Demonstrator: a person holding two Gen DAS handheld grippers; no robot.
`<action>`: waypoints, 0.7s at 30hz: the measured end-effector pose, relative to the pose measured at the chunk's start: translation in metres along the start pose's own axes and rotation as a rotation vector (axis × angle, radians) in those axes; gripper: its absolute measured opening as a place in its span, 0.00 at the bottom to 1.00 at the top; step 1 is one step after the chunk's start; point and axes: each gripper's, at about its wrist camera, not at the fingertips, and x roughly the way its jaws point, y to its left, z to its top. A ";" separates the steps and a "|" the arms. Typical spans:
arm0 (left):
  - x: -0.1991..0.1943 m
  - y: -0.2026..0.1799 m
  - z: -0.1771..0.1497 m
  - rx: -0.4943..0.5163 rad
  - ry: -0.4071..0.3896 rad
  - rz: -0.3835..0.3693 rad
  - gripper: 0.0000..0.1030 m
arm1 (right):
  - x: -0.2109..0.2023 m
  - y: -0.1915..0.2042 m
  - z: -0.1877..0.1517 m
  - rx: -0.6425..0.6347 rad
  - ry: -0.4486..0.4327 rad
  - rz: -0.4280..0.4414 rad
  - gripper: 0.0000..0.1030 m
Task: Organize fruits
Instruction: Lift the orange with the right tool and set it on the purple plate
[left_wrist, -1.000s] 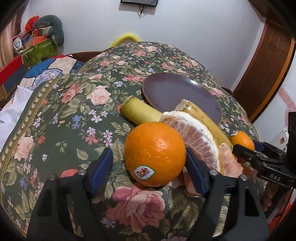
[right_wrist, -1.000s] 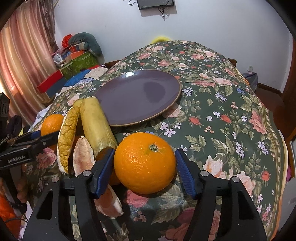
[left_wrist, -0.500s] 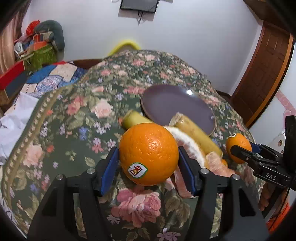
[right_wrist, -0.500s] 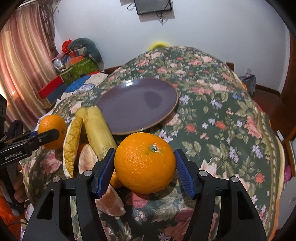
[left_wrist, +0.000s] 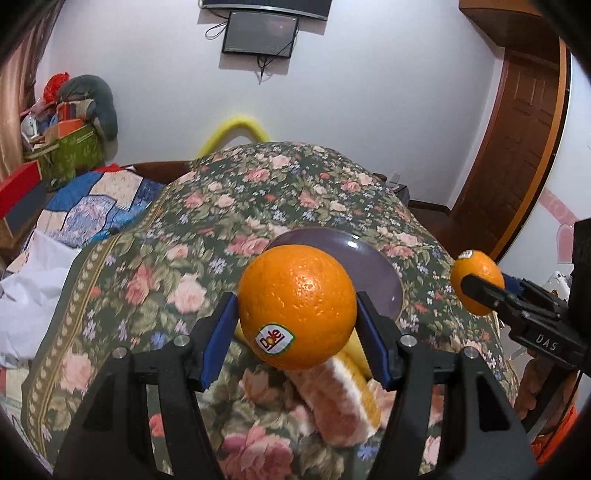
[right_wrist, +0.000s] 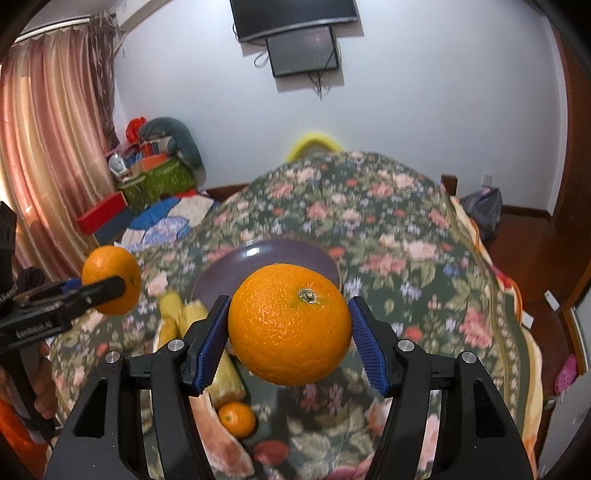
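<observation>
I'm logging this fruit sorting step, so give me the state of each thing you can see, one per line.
Left gripper: shut on the stickered orange.
Stickered orange: held clear of the bedspread.
Right gripper: shut on the second orange.
Second orange: held in the air, stem up.
Purple plate: on the bedspread, nothing on it.
Small orange: lying on the bedspread.
Pomelo pieces: peeled, on the bedspread.

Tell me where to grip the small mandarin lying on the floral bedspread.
Grip the small mandarin across its round middle, coming down from above: the banana and the pomelo piece crowd its far and left sides, so a sideways approach looks blocked.
</observation>
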 end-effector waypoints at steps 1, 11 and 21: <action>0.002 -0.001 0.003 0.004 -0.003 -0.003 0.61 | 0.000 0.000 0.004 -0.005 -0.010 -0.003 0.59; 0.032 -0.008 0.026 0.015 -0.007 -0.009 0.61 | 0.022 -0.002 0.028 -0.024 -0.049 -0.009 0.59; 0.074 -0.003 0.038 0.016 0.048 0.003 0.61 | 0.059 -0.008 0.037 -0.050 -0.014 -0.022 0.59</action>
